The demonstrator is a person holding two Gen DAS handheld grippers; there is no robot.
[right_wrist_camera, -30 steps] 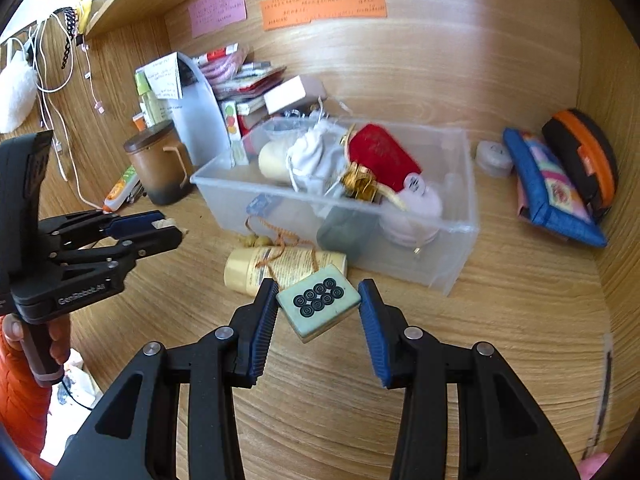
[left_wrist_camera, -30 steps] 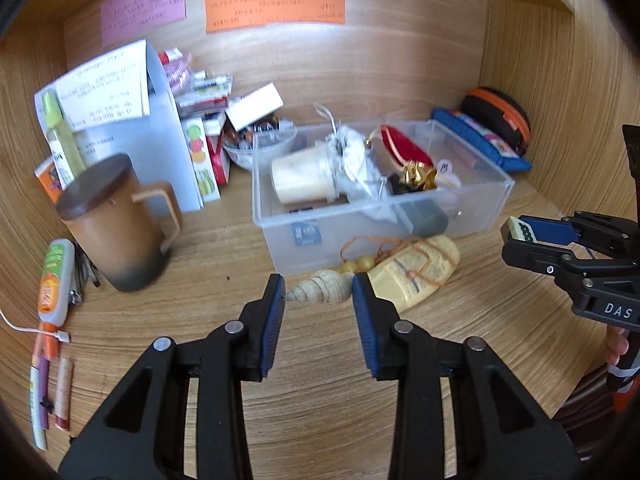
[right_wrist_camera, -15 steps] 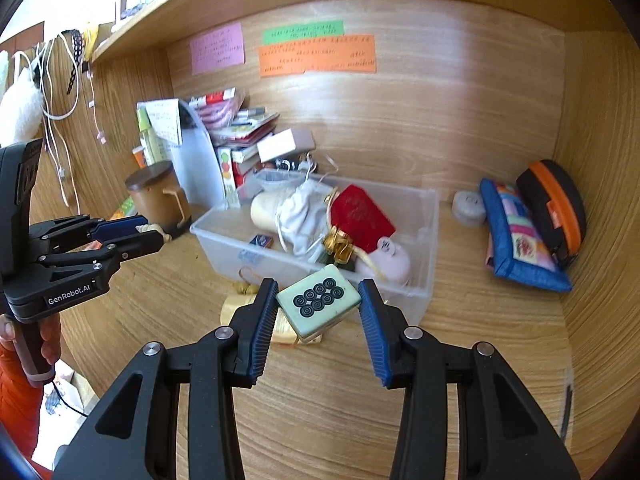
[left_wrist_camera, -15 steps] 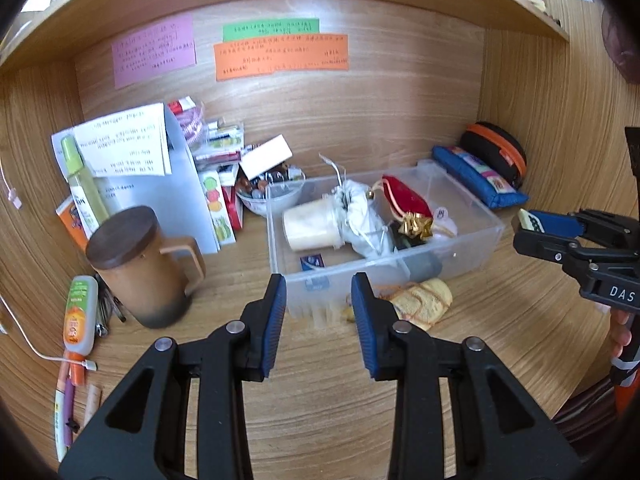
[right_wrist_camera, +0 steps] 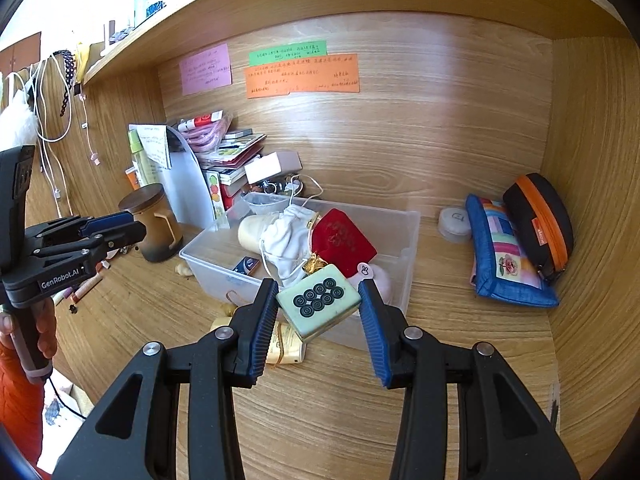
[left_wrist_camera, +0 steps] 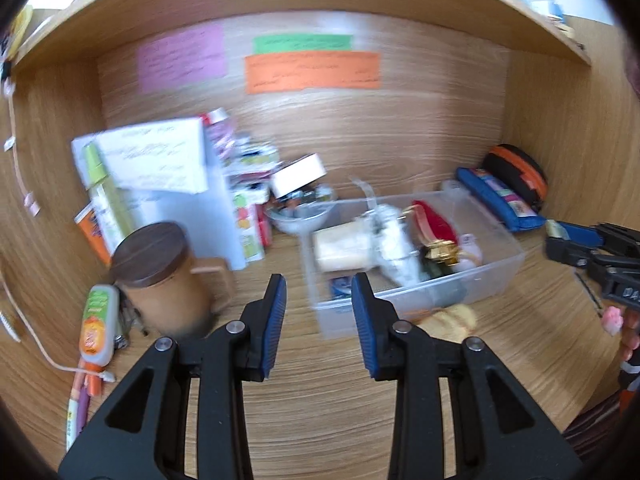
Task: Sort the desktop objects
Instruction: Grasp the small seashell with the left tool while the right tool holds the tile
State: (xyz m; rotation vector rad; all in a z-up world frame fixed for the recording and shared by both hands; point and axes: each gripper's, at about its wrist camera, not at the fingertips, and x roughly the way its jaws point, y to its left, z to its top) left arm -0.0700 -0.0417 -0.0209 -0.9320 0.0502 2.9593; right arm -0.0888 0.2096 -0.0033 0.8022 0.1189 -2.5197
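My right gripper (right_wrist_camera: 319,314) is shut on a pale green mahjong tile (right_wrist_camera: 319,305) with black rings, held above the desk in front of the clear plastic bin (right_wrist_camera: 404,236). The bin holds a white drawstring pouch (right_wrist_camera: 286,236), a red pouch (right_wrist_camera: 342,238) and a cream cylinder (right_wrist_camera: 250,230). A yellow scroll-like object (right_wrist_camera: 286,346) lies on the desk under the tile. My left gripper (left_wrist_camera: 319,320) is open and empty, held back from the bin (left_wrist_camera: 504,258). It also shows at the left of the right wrist view (right_wrist_camera: 120,228).
A brown lidded mug (left_wrist_camera: 160,276) stands left of the bin beside a white folder (left_wrist_camera: 188,184) and stacked boxes. A blue pouch (right_wrist_camera: 500,252), a black and orange case (right_wrist_camera: 538,224) and a small round tin (right_wrist_camera: 454,220) sit at the right. Pens (left_wrist_camera: 86,392) lie far left.
Both grippers have pulled back and up from the desk. The right one carries the mahjong tile with it. The shell near the left gripper has dropped out of its view.
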